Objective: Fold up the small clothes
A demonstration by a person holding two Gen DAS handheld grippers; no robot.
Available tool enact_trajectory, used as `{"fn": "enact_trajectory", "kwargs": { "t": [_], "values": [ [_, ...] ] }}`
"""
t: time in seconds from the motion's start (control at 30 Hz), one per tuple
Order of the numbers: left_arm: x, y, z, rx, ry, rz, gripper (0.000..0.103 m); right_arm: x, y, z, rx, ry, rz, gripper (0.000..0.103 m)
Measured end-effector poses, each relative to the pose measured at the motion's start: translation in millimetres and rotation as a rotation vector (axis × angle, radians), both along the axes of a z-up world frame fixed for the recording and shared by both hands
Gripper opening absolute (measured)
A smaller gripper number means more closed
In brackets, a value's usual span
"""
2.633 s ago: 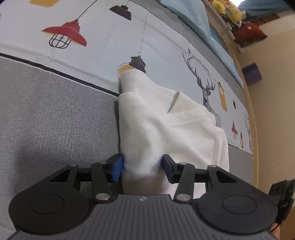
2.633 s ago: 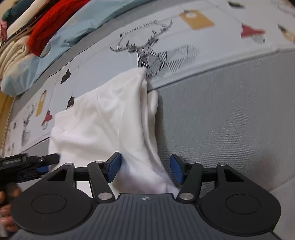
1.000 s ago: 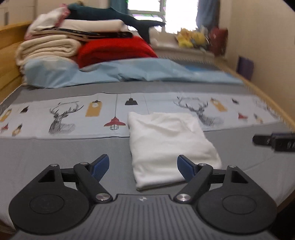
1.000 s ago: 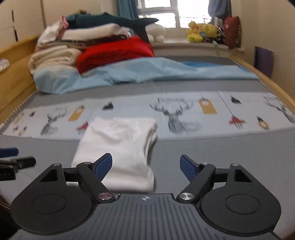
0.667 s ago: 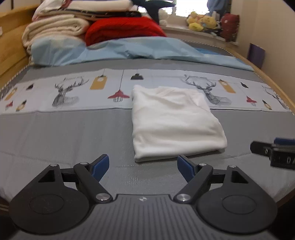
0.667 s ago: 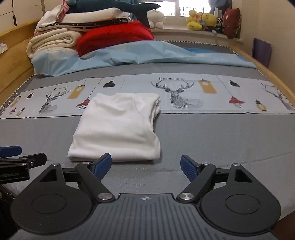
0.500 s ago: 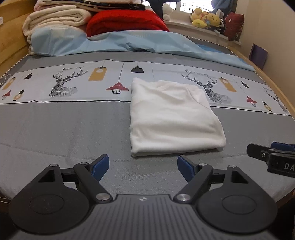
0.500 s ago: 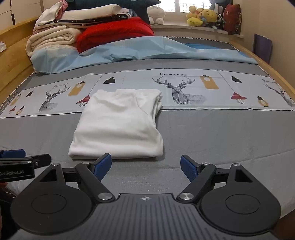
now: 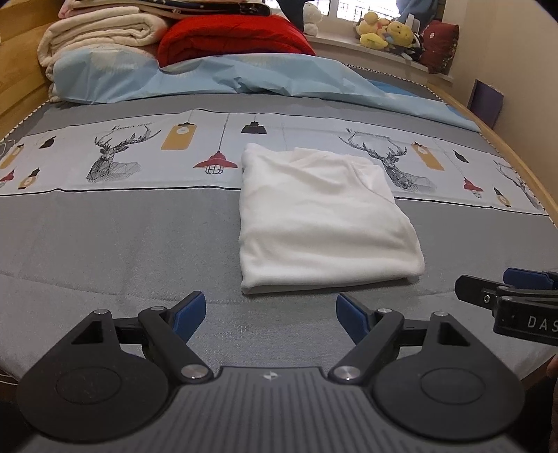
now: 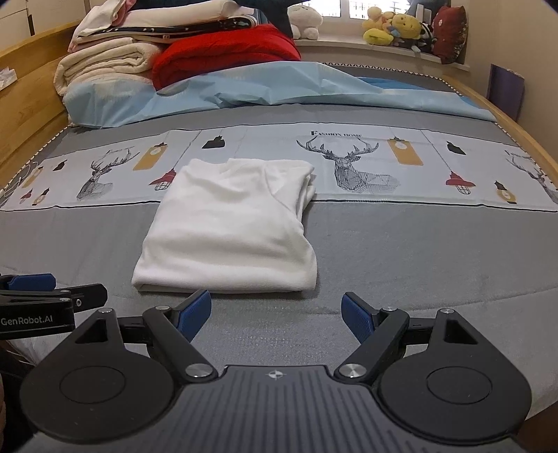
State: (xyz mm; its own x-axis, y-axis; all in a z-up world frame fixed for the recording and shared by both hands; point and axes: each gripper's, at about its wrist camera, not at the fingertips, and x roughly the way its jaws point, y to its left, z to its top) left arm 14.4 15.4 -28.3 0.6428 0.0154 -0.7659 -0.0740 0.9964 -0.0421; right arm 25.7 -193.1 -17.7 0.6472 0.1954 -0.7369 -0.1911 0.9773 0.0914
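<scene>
White garment (image 9: 324,216) folded flat on the bed (image 9: 122,237) — nothing holding it.
Left gripper (image 9: 270,312) and right gripper (image 10: 275,313) both spread wide and empty — the garment lies at 12 o'clock, just beyond their fingertips.

Right tool (image 9: 516,299) and folded bedding stack (image 9: 104,24), both cut by frame edges
</scene>
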Motion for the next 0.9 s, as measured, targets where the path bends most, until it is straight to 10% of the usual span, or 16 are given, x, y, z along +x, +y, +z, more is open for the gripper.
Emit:
{"fn": "enact_trajectory", "kwargs": {
  "t": [0.9],
  "values": [
    [-0.6, -0.4, 1.4, -0.007, -0.004, -0.007, 0.088, 0.9, 3.7, -1.3, -0.006, 0.004, 0.011, 0.083]
  ]
}}
